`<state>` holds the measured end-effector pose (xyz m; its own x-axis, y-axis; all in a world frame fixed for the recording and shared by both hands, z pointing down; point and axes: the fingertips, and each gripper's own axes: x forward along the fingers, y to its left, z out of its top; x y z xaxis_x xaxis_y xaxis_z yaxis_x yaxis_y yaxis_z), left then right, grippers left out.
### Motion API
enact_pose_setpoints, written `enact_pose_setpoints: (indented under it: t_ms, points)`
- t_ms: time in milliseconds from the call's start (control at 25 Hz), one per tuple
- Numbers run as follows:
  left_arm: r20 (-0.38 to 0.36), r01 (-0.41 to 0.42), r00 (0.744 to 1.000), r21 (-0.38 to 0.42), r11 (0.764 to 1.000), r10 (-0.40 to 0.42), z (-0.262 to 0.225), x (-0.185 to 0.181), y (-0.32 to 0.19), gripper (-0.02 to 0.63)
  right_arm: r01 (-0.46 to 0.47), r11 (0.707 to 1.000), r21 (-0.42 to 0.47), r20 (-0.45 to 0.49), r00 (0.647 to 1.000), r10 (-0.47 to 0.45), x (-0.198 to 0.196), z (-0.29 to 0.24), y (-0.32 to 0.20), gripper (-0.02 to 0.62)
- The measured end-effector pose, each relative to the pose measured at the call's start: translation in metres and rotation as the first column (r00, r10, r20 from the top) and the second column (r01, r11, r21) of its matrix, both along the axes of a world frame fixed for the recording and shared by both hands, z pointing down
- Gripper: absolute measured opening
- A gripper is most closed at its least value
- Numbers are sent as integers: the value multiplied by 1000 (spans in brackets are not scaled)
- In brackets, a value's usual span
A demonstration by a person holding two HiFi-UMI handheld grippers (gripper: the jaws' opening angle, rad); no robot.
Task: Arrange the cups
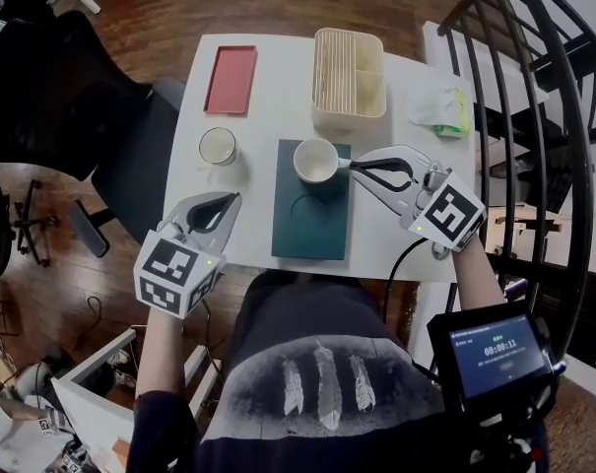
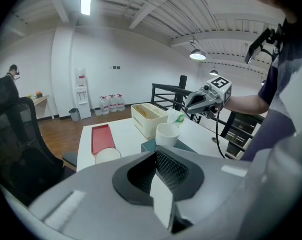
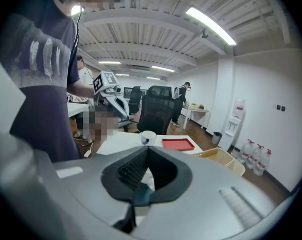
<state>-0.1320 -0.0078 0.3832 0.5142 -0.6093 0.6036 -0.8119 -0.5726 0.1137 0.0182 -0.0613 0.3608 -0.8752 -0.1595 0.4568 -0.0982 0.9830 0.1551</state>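
We judge the white cup (image 1: 315, 159), at the 12 o'clock end of the teal mat (image 1: 310, 227), to be light, stiff, slick and breakable, so we would pinch its rim wall gently rather than its round body. It stands upright, mouth up, long axis vertical, and a second cup (image 1: 219, 146) stands likewise on the white table (image 1: 278, 77) at its 9 o'clock. The right gripper (image 1: 356, 167) hovers at its 3 o'clock, the left gripper (image 1: 232, 198) at the second cup's 6 o'clock, both with jaws pressed together on nothing.
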Motion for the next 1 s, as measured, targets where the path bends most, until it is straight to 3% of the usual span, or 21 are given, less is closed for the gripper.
enact_pose_setpoints:
  t_ms: [200,280,440,680,800,1000]
  points:
    - [50,33,998,10,999,-34,3,-32,-12,17,8,1000,-8,-6,1000,-9,-6,2,1,2]
    - [83,68,994,6,998,-69,8,-48,-19,157,7,1000,-7,-6,1000,-7,-8,2,0,2]
    - [160,92,983,-32,995,-86,32,-75,-31,187,-8,1000,-19,6,1000,8,-9,3,-3,2]
    - [310,81,950,-167,983,-26,92,-115,-42,239,-11,999,-33,0,1000,11,-11,4,-5,2]
    - [372,37,927,-225,974,51,119,-125,-50,239,-11,999,-37,-6,1000,11,-14,6,-7,2]
    - [390,-1,915,-266,964,108,148,-122,-64,239,-5,999,-50,-38,999,3,-13,15,-5,2]
